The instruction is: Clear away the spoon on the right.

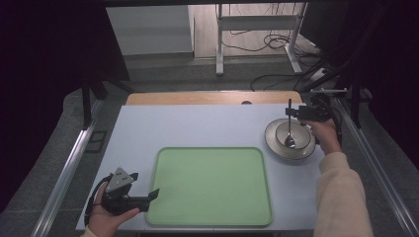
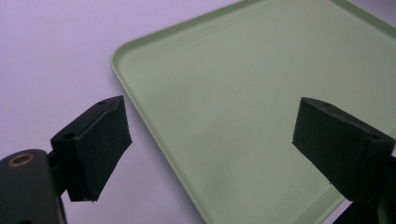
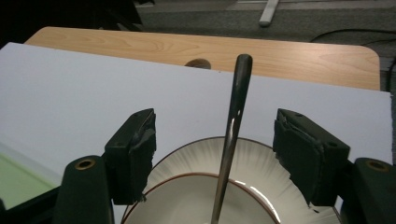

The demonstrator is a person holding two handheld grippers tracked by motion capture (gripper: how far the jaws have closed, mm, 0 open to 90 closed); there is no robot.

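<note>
High view: the right gripper (image 1: 296,114) hovers at the far rim of a white ceramic bowl (image 1: 273,140) on the table's right side, a slim metal spoon (image 1: 289,129) leaning inside it. The left gripper (image 1: 143,196) waits at the near left, beside a flat pale-green plastic tray (image 1: 212,185).

Left gripper view: its jaws stand spread over the tray's corner, holding nothing.

Right gripper view: the jaws straddle the spoon's handle without touching. It looks stiff, light and slippery; take it mid-handle. The bowl's rim crowds below, with open room above.

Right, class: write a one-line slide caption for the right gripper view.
Open right gripper straddling a spoon standing in a white bowl.
</note>
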